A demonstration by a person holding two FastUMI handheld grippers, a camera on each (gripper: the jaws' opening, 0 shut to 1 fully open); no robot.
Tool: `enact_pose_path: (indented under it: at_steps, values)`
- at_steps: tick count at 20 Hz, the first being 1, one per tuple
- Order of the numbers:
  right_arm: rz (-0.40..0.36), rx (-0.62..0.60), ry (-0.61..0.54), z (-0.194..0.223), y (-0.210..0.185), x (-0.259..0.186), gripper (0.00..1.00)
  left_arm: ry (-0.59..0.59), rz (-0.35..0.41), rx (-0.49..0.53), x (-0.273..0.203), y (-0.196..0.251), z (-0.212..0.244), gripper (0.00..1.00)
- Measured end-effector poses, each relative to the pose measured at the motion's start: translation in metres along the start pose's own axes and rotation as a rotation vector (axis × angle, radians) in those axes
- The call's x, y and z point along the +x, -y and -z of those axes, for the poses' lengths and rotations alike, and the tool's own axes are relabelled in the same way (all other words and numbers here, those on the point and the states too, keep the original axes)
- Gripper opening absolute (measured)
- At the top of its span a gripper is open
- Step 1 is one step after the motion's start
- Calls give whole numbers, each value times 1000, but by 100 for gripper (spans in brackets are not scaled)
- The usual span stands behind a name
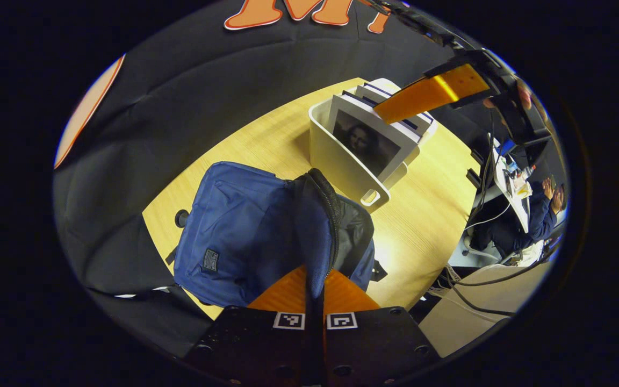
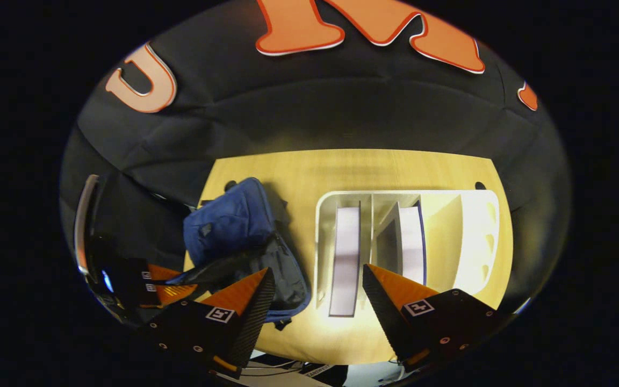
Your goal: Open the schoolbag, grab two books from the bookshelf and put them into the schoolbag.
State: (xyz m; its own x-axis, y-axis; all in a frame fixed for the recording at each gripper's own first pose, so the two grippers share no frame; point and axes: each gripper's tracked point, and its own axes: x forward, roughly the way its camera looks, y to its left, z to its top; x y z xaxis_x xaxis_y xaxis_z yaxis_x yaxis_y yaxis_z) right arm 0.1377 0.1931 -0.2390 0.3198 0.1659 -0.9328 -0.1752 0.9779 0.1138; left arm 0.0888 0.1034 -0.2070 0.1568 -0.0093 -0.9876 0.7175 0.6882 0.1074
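The blue schoolbag (image 1: 234, 231) lies on the wooden table (image 1: 427, 215) with its zipped top pulled up and open. My left gripper (image 1: 315, 282) is shut on the bag's opening edge and holds it raised. Behind the bag stands the white bookshelf (image 1: 342, 166), holding upright books; the front book (image 1: 366, 142) has a portrait cover. My right gripper (image 2: 316, 273) hovers open above the bookshelf (image 2: 449, 236), with one white book (image 2: 346, 258) lying between its fingers in the view and a second book (image 2: 411, 242) to its right. The schoolbag (image 2: 229, 220) and the left gripper (image 2: 164, 287) sit to the left.
A person (image 1: 543, 209) sits at a cluttered desk beyond the table's right edge, with cables (image 1: 476, 279) on the floor below. A small dark hole (image 1: 181, 217) marks the table near the bag. The bookshelf's right compartments (image 2: 476, 231) hold nothing.
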Motion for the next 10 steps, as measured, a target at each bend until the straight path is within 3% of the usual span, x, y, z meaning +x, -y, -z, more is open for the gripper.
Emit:
enact_pose_path:
  at_steps: [4, 5, 6, 8, 10]
  values:
    - [65, -8, -57, 5, 15, 21, 98, 1, 19, 11, 1, -1, -1, 1]
    - [70, -14, -73, 5, 15, 28, 85, -1, 23, 13, 3, -1, -2, 1]
    - [65, -16, -90, 8, 13, 34, 98, -2, 24, 13, 4, -1, -2, 1]
    - [70, -23, -120, 12, 14, 45, 98, -4, 27, 9, 5, -2, -1, 1]
    - [69, -20, -155, 18, 12, 54, 89, -6, 26, 12, 4, -3, 0, 1]
